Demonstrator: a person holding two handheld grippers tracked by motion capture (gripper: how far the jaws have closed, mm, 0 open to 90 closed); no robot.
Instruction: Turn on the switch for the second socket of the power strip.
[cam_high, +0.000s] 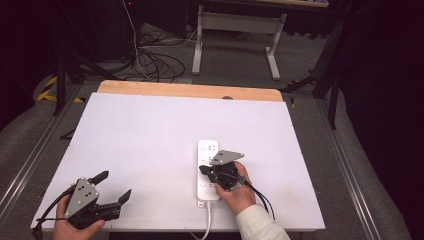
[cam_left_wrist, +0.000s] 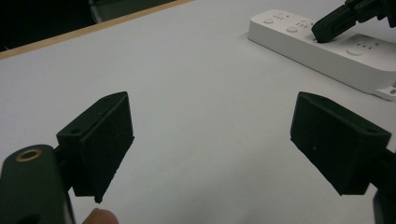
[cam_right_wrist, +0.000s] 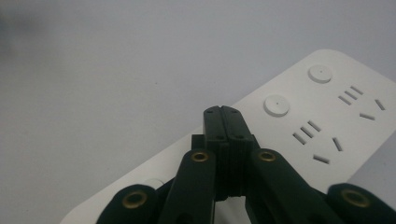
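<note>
Over on our left, the left gripper (cam_high: 114, 187) sits low at the near left corner of the white desk (cam_high: 150, 135), and its jaws are spread wide, nothing between them but bare surface. In its own view we see the two black pads (cam_left_wrist: 100, 140) far apart, gripping nothing, with a fingertip (cam_left_wrist: 99, 217) peeking in at the bottom edge.

Moving across to the middle, there is the white power strip (cam_high: 207, 150), lying lengthwise on the desk toward its near right part, its cable (cam_high: 207, 220) running off the near edge.

And on the right, the right gripper (cam_high: 205, 171) is right over the strip, jaws pressed tight together, tips down on or just above its top face among the round buttons (cam_right_wrist: 276, 105) and socket slots (cam_right_wrist: 327, 140). Whether the tips actually press a button we cannot tell; they cover that spot. The near end of the strip is hidden behind the gripper's own arms.
</note>
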